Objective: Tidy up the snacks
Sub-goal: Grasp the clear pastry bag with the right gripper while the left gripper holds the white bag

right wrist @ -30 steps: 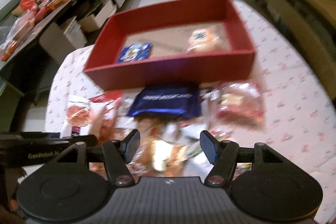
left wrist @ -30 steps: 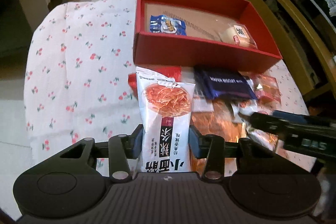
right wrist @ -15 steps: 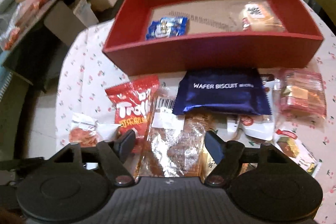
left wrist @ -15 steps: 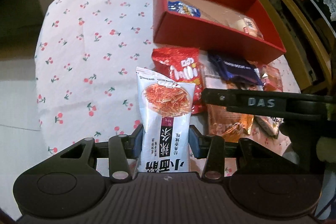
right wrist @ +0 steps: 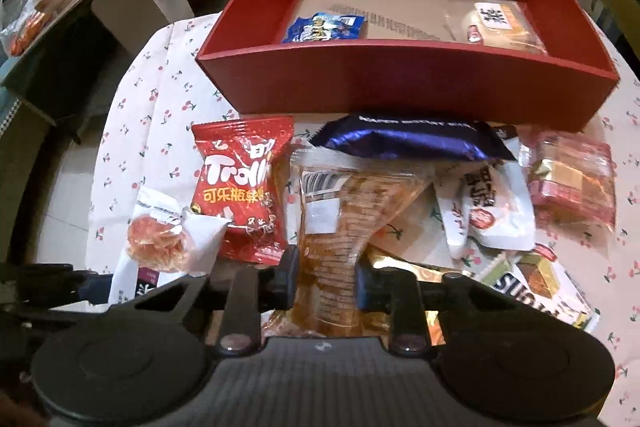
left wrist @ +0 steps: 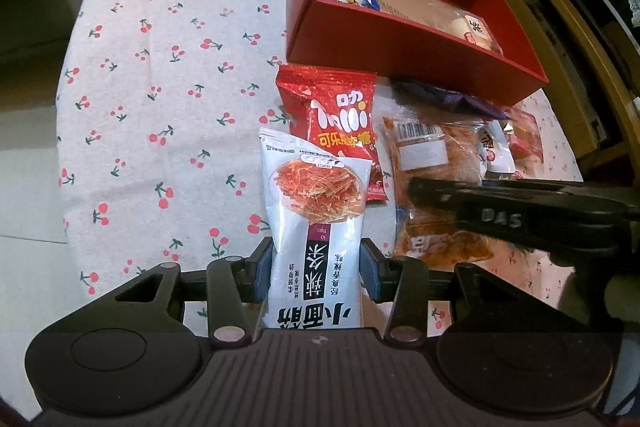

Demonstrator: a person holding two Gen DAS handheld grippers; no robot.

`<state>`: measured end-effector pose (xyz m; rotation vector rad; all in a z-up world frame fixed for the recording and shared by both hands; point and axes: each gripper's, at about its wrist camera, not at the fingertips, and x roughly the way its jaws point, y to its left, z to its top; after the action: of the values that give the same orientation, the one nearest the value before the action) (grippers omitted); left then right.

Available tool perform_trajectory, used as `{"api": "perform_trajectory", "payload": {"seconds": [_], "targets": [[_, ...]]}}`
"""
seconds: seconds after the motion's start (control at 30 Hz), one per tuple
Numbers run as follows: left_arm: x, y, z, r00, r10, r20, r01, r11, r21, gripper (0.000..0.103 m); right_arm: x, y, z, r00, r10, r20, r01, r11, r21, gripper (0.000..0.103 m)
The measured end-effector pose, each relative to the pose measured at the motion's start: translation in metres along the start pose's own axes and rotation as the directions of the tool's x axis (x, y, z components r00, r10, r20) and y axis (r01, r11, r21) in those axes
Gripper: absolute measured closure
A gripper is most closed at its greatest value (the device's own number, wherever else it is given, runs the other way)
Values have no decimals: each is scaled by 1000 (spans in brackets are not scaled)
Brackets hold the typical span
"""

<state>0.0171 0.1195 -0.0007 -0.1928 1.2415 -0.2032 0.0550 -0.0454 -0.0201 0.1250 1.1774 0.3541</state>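
Jaws of the left gripper (left wrist: 317, 269) are clenched on the lower part of a white spicy-strip packet (left wrist: 316, 211), which stands up between them above the cherry-print tabletop (left wrist: 160, 99). Jaws of the right gripper (right wrist: 327, 279) are clamped on a clear packet of orange-brown snack (right wrist: 340, 227), pinching its middle narrow.

Ahead of both sets of jaws lies a red Trolli bag (right wrist: 240, 187), and beyond it the red box (right wrist: 400, 87), holding a small blue packet (right wrist: 324, 27) on its left and a pale bun in clear wrap (right wrist: 500, 23) on its right.

Only the right wrist view shows a dark blue wafer packet (right wrist: 408, 141) touching the box's near wall, a pink-wrapped block (right wrist: 572, 179) well right of the jaws, and a green-and-yellow bar (right wrist: 536, 283) just right of them. Only the left wrist view shows the right gripper from the side, reaching in from the right over the clear packet.
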Motion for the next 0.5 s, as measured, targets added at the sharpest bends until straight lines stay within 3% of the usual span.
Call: {"api": "perform_trajectory", "payload": {"seconds": [0.5], "targets": [[-1,-7,2,1000,-21,4,21,1000,17,51,-27,-13,-6,998,49,48,-50,999,18,77]]}}
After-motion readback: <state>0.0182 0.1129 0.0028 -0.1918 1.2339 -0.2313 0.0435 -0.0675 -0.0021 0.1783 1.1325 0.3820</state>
